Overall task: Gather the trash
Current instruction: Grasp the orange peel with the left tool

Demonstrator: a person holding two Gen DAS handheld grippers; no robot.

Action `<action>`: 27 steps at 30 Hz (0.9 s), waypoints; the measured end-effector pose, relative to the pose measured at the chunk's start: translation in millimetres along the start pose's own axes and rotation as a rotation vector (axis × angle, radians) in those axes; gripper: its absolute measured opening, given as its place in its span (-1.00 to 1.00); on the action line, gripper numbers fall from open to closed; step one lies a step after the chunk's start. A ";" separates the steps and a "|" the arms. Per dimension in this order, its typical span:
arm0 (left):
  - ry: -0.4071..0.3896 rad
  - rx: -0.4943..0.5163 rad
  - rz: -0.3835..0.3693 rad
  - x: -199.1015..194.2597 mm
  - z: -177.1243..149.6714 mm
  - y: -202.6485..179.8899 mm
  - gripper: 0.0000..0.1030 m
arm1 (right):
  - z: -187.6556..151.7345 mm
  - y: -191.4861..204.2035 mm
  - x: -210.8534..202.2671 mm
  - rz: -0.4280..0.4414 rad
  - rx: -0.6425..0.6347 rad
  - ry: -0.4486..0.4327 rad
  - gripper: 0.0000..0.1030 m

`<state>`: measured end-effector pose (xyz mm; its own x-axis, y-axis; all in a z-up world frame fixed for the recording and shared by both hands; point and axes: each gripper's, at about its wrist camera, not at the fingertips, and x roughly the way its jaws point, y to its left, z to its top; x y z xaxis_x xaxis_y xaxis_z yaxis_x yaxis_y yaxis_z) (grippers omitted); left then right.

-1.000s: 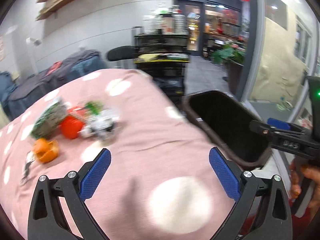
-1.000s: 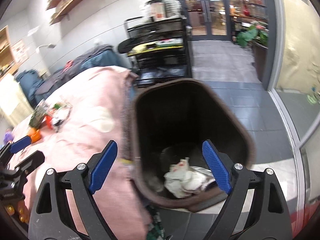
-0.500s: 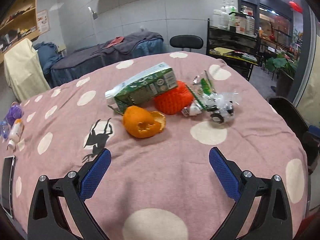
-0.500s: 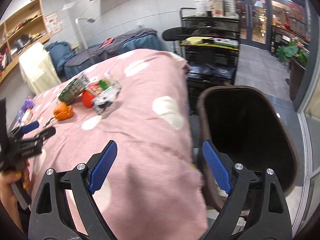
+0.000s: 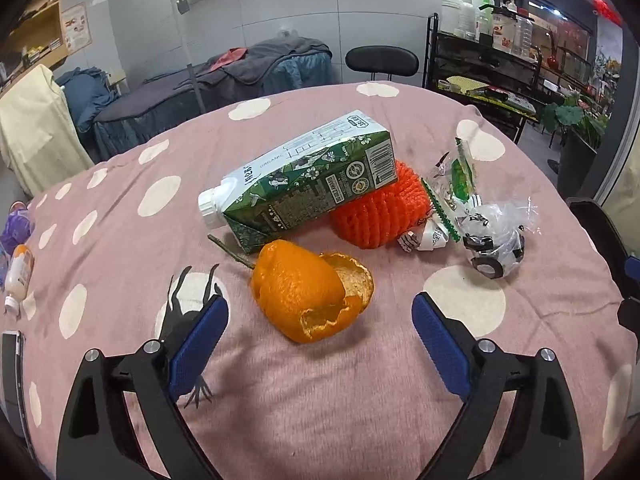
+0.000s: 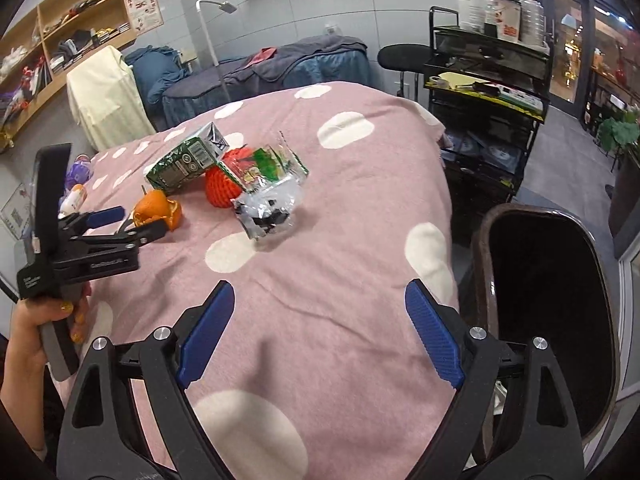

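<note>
Left wrist view: left gripper (image 5: 320, 320) stands with its fingers wide apart and empty, low over the table (image 5: 360, 400), which carries a pink spotted cloth. The peel (image 5: 312, 292) lies just ahead, roughly in line with the gap between the fingers and not yet touched. Behind it the carton (image 5: 304, 180) lies on its side, its far end propped on the red net (image 5: 380, 212). To the right of the net sit a green wrapper (image 5: 460, 180) and a crumpled clear wrapper (image 5: 496, 240).

Right wrist view: right gripper (image 6: 316, 332) is likewise spread and holds nothing, hovering over bare cloth well short of the pile. The bin (image 6: 552, 320) stands beside the table's right edge, open at the top. The left gripper (image 6: 120, 224) shows at left, near the peel (image 6: 156, 208).

Handling, by judgement:
- Peel: light, hollow, soft; it should crush slightly when pinched. Best taken across the domed side, away from the torn rim, which may tear.
- Carton: stiff; weight unknown, since its contents cannot be seen. Grip across the narrow faces near mid-length; lifting it may disturb the net beneath.
- Net: springy and very light; any pinch should hold.
- Wrappers: thin, slippery film; take a bunched fold, not a flat edge

No item is in either gripper, and all five pieces remain on the table
</note>
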<state>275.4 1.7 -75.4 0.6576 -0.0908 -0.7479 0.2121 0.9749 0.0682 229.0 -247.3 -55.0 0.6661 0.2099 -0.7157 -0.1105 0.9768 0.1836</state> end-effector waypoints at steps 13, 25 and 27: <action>0.009 -0.117 -0.041 -0.4 -4.1 21.3 -0.03 | 23.9 24.6 34.2 0.007 -0.076 0.070 0.68; -0.102 -0.194 -0.118 -49.5 -30.3 21.2 -0.09 | 52.2 56.6 84.2 -0.073 -0.252 0.171 0.67; -0.109 -0.188 -0.125 -54.2 -32.5 16.5 -0.09 | 56.2 60.2 93.8 -0.087 -0.270 0.189 0.62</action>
<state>219.8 29.3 -55.2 0.7106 -0.2248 -0.6667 0.1656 0.9744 -0.1521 326.3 -171.3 -73.3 0.5357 0.1047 -0.8379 -0.2673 0.9623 -0.0506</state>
